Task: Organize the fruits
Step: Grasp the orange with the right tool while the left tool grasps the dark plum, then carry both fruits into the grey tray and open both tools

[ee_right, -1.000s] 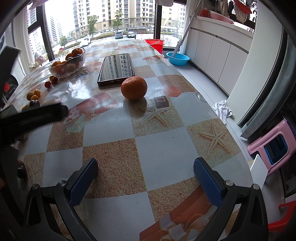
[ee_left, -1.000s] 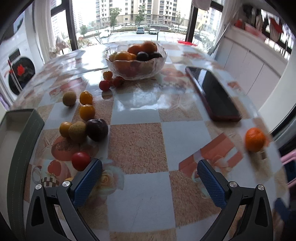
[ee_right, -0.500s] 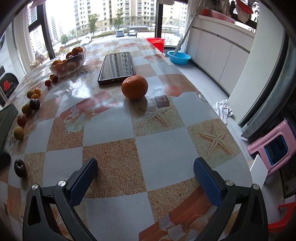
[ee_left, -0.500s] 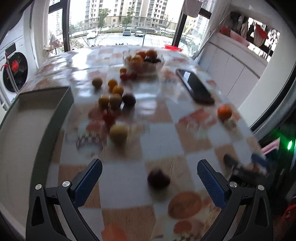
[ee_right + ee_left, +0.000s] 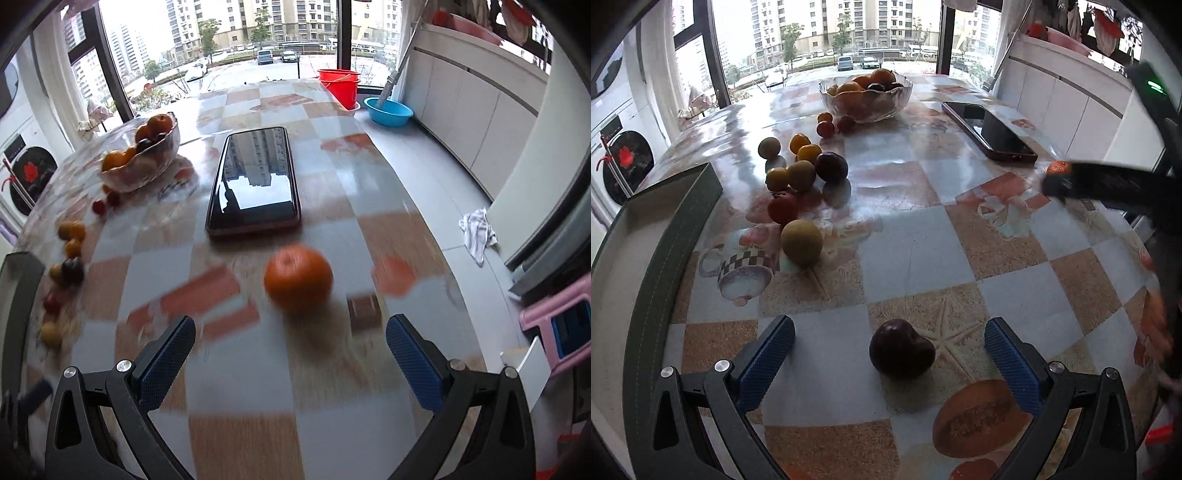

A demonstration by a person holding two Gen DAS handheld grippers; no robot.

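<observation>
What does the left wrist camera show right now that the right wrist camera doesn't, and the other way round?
Only the left wrist view shows the dark plum lying on the table between the open fingers of the left gripper.

Only the right wrist view shows the red bucket, blue basin, and the whole orange ahead of the open right gripper; the left view catches just a sliver of it.

Both show the glass fruit bowl, the loose fruit cluster, the dark tray and the checkered table.
</observation>
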